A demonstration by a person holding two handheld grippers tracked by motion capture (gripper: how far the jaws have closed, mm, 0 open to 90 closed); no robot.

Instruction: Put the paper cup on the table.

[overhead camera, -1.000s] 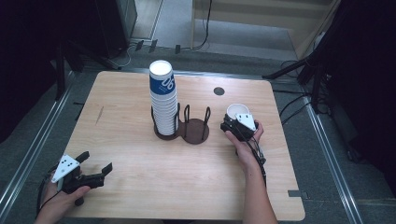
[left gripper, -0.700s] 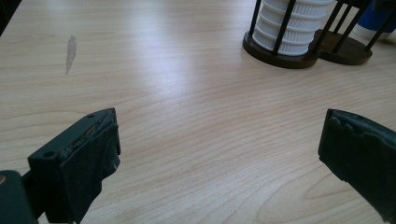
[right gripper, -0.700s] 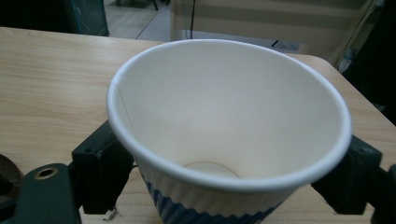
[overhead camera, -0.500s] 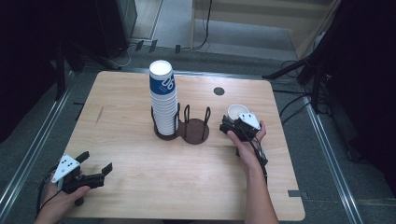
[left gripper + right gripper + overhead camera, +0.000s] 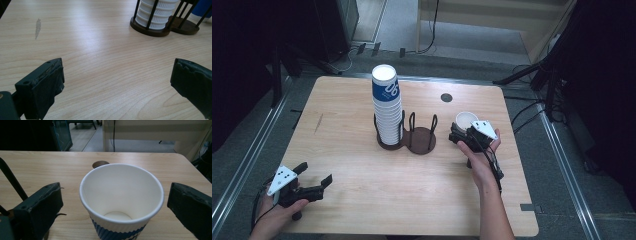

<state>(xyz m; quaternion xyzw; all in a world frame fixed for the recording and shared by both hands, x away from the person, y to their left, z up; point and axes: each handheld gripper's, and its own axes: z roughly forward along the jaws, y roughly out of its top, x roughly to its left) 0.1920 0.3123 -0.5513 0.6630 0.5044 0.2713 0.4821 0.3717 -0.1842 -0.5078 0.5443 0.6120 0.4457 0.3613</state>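
Observation:
A white paper cup [image 5: 466, 120] with a blue band stands upright on the wooden table [image 5: 362, 200], right of the black wire cup holder [image 5: 418, 139]. My right gripper [image 5: 459, 132] sits just behind the cup. In the right gripper view the cup [image 5: 120, 195] stands between the wide-apart jaws of the right gripper [image 5: 116, 187], and neither pad touches it. These jaws have just been opening. A tall stack of cups [image 5: 388, 107] fills the holder's left ring. My left gripper [image 5: 315, 173] rests open near the front left corner, with only bare wood between the jaws of the left gripper [image 5: 117, 63].
The holder's right ring [image 5: 185, 26] is empty beside the cup stack [image 5: 155, 12]. A dark round hole [image 5: 446, 97] lies in the table near the far edge. A grey smear [image 5: 318, 122] marks the wood at left. Cables and stands crowd the floor beyond the table.
The right gripper's jaws have spread apart and let go of the cup, which now stands free on the table. The right hand has lifted slightly. The left gripper has not moved.

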